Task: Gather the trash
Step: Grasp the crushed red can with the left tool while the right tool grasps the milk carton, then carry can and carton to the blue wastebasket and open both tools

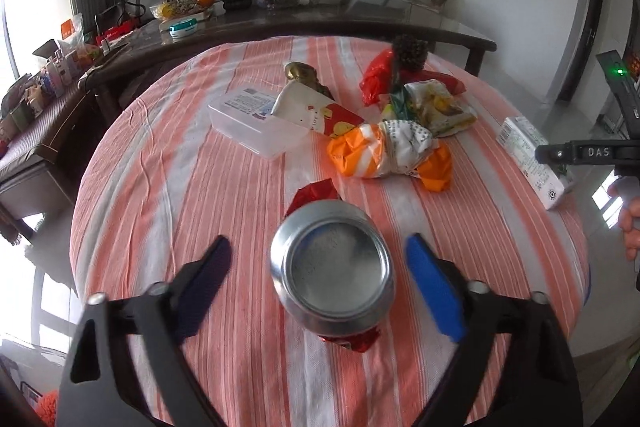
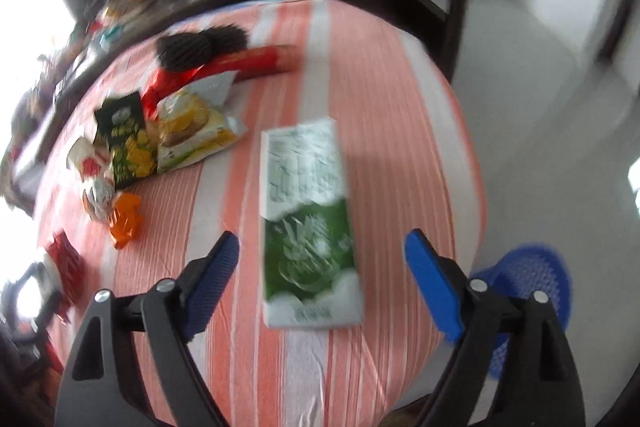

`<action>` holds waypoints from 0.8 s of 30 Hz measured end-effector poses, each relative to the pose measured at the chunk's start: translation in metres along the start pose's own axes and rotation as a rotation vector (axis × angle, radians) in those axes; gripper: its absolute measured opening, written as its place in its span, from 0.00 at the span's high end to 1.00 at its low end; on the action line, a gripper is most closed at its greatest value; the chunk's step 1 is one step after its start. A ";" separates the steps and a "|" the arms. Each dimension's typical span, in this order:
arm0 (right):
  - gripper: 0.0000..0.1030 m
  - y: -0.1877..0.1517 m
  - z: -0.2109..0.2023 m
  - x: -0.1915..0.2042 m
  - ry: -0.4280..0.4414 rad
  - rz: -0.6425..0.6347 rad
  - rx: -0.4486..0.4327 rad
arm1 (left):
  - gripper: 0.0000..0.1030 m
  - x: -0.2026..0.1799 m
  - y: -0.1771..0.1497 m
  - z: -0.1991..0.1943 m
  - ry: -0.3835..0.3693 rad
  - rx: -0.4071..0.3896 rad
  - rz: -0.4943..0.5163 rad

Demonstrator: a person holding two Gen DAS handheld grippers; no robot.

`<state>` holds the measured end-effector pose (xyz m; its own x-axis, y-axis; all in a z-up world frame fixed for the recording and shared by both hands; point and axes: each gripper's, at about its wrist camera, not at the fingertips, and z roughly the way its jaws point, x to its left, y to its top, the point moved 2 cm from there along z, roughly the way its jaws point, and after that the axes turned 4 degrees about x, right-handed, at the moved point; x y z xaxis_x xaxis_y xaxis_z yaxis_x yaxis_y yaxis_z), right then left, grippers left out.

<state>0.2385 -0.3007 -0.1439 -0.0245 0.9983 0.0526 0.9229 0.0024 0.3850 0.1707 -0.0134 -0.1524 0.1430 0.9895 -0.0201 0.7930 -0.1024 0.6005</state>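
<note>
A: Your left gripper [image 1: 320,259] straddles the dented silver aluminium can [image 1: 332,267] on the orange-striped tablecloth [image 1: 200,187]; pads apart, gaps both sides.
B: Right?
A: Your right gripper [image 2: 322,259]: jaws spread, green-and-white carton [image 2: 306,219] lying flat between them, untouched. Wrapper pile [image 2: 152,143] at 10 o'clock.

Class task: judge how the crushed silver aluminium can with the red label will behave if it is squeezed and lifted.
The crushed silver aluminium can already looks dented, so it would probably buckle further under squeezing. It likely weighs little. Its smooth metal wall may slip; being crumpled, it seems unlikely to roll.
</note>
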 end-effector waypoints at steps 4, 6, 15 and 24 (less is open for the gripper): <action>0.53 0.007 0.009 0.007 -0.089 -0.073 0.041 | 0.42 0.006 0.003 -0.004 -0.050 0.003 -0.005; 0.53 0.006 0.000 -0.001 -0.042 -0.038 0.017 | 0.43 0.006 0.003 -0.009 -0.075 -0.011 0.001; 0.53 -0.016 -0.063 -0.068 0.121 0.076 -0.137 | 0.43 -0.067 0.028 -0.032 -0.335 -0.029 0.016; 0.53 -0.093 -0.065 -0.237 -0.035 0.299 -0.104 | 0.43 -0.258 0.048 -0.034 -0.604 0.027 0.204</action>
<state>0.1336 -0.5414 -0.1316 0.2572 0.9552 0.1465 0.8427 -0.2959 0.4498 0.1518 -0.2700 -0.0907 0.5952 0.7186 -0.3597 0.7280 -0.2926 0.6200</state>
